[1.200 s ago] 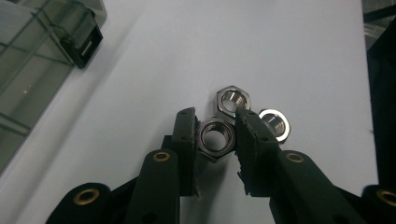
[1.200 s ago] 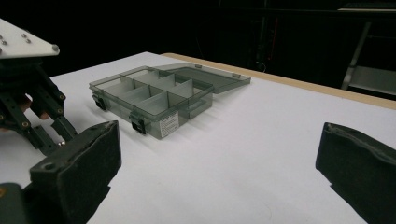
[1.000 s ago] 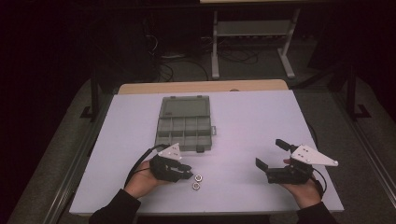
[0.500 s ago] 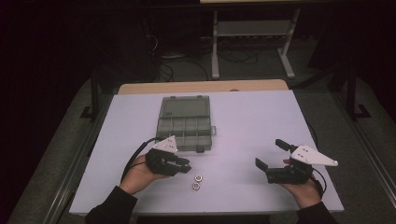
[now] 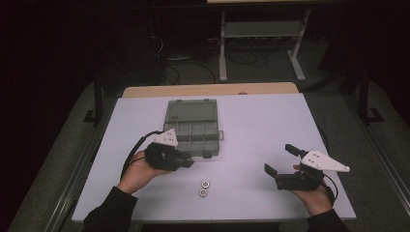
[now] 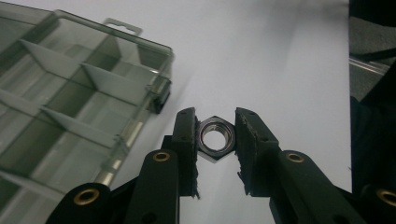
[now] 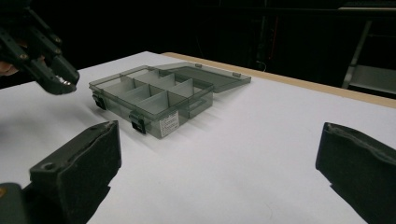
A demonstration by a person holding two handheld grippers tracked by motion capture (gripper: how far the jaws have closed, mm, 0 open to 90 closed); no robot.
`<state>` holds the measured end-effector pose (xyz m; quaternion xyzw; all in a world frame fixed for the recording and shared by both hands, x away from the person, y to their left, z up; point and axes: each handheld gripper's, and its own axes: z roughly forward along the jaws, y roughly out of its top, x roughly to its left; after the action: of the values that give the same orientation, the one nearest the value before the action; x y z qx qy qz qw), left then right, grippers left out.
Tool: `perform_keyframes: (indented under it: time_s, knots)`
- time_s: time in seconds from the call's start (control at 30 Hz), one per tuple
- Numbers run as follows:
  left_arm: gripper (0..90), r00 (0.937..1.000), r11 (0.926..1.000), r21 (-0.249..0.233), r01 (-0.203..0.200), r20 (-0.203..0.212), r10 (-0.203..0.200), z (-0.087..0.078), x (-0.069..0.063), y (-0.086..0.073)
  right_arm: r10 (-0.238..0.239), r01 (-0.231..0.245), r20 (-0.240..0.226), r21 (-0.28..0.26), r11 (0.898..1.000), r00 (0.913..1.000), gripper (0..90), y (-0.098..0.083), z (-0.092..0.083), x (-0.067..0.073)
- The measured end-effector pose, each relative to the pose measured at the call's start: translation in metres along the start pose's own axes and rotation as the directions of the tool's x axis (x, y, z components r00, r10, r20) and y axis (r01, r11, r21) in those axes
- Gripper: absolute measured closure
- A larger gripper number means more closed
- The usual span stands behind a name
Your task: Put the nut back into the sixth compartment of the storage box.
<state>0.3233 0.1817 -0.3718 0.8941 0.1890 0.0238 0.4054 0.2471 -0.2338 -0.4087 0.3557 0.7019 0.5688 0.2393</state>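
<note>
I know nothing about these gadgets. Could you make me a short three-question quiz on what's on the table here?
1. What does the left gripper hold between its black jaws?
2. True or false: the lid of the smoky clear plastic compartment box lies open.
3. How many loose metal nuts lie on the white table? A) none B) two C) five

Key
1. A silver hexagonal metal nut, pinched by its flat sides.
2. True; the lid lies flat behind the compartments.
3. B, close together in front of the box. The right gripper stands open, holding nothing.
</note>
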Motion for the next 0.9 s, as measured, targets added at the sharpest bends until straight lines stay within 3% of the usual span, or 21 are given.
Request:
perform_keyframes:
  time_s: [0.33,0.6,0.7,0.77,0.83,0.9]
  knots:
    - [70.5,0.9965,0.9985,-0.029,0.046,-0.069,-0.048,-0.009,0.019,0.006,0.006,-0.006,0.002,0.001,1.0,1.0,0.0,0.0,0.0,0.0]
    - [70.5,0.9878,0.9955,-0.031,0.089,-0.125,-0.092,-0.002,0.035,0.007,0.002,-0.002,0.004,0.001,1.0,1.0,0.0,0.0,0.0,-0.001]
    - [70.5,0.9833,0.9952,-0.021,0.096,-0.154,-0.098,0.002,0.041,0.006,0.008,-0.008,0.002,-0.001,1.0,1.0,0.0,0.0,-0.001,0.0]
    - [70.5,0.979,0.9926,-0.023,0.12,-0.163,-0.122,0.004,0.044,0.005,0.008,-0.008,0.004,-0.002,1.0,1.0,0.0,0.0,-0.001,-0.001]
    - [70.5,0.9774,0.9946,-0.007,0.104,-0.185,-0.103,0.006,0.049,0.005,0.008,-0.008,0.004,-0.002,1.0,1.0,0.0,0.0,-0.001,-0.001]
    - [70.5,0.9738,0.9936,0.0,0.113,-0.199,-0.111,0.01,0.053,0.003,0.011,-0.011,0.004,0.003,1.0,0.9999,0.0,0.0,-0.001,0.0]
